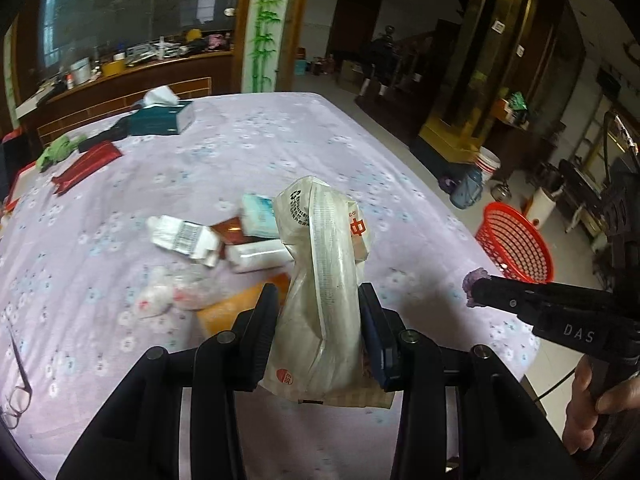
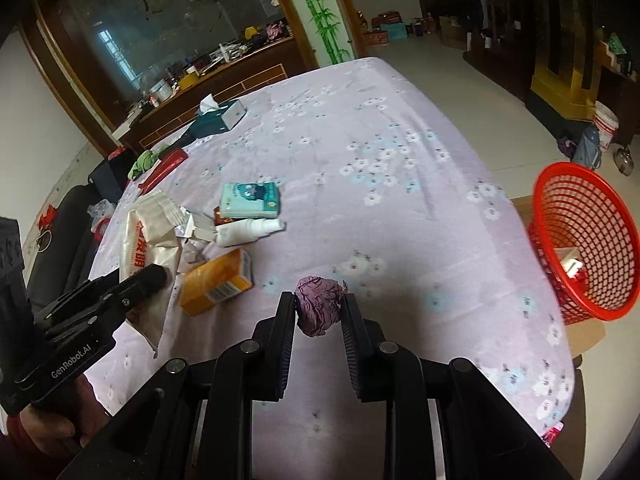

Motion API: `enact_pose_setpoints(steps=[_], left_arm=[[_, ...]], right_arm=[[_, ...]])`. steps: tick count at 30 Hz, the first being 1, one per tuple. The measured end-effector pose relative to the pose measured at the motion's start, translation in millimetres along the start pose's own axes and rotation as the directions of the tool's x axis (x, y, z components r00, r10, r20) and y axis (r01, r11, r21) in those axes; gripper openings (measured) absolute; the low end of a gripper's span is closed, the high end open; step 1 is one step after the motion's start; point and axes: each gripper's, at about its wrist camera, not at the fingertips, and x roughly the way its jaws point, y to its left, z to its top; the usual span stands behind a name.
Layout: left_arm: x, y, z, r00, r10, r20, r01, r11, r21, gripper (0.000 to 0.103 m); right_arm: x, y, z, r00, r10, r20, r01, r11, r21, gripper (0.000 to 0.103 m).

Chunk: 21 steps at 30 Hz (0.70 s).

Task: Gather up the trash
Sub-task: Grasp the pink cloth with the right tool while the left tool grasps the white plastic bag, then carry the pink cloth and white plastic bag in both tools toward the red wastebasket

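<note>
Two pieces of trash are already gripped. At the bottom centre of the left wrist view, the left gripper (image 1: 318, 320) is clamped on a crumpled white wrapper (image 1: 320, 280); the right gripper (image 2: 318, 312) pinches a purple paper wad (image 2: 318, 310) at lower centre of its own view. Both seem lifted above the flowered tablecloth (image 2: 380, 140), though the fisheye makes height hard to judge. The step looks like carrying, and next comes a swing to the red basket (image 2: 586, 240) at the right edge and opening over it. Only the right view shows inside the basket (something pale lies there). Mid-frame, an orange box (image 2: 218, 282), white bottle (image 2: 248, 232) and teal pack (image 2: 250, 200) wait.
</note>
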Motion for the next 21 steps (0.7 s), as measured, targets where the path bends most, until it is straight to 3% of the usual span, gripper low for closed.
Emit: enact_pose_setpoints(steps=[21], left_arm=[[27, -92, 15, 0.996, -0.063, -0.055, 0.071, 0.985, 0.155, 0.039]], right_arm=[[-48, -74, -10, 0.995, -0.044, 0.090, 0.032, 0.991, 0.131, 0.025]])
